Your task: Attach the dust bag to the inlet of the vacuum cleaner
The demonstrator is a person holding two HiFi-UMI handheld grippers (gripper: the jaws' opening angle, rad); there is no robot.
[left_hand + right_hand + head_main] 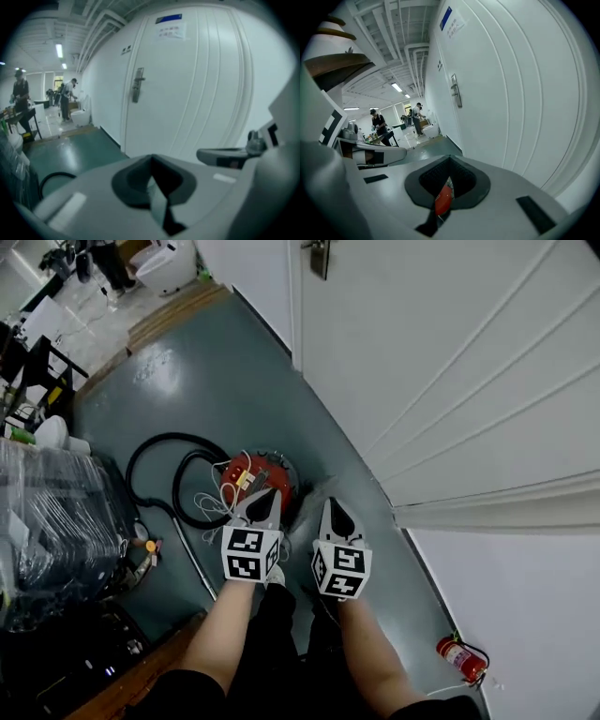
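The left tool [270, 495] and the right tool [332, 504], both pressed together and empty, are held above the round red vacuum cleaner [279, 471] on the green floor [187, 390], and should be lowered slowly, then spread for the dust bag.

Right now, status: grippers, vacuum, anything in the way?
Left gripper, right gripper shut, empty, over red vacuum cleaner. Dust bag not identifiable. Black hose coiled alongside.

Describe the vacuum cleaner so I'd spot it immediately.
From the white door, look down-left onto the green floor. The vacuum cleaner is the round red drum there, with a black hose looping off its left, unlike the slim red fire extinguisher by the wall.
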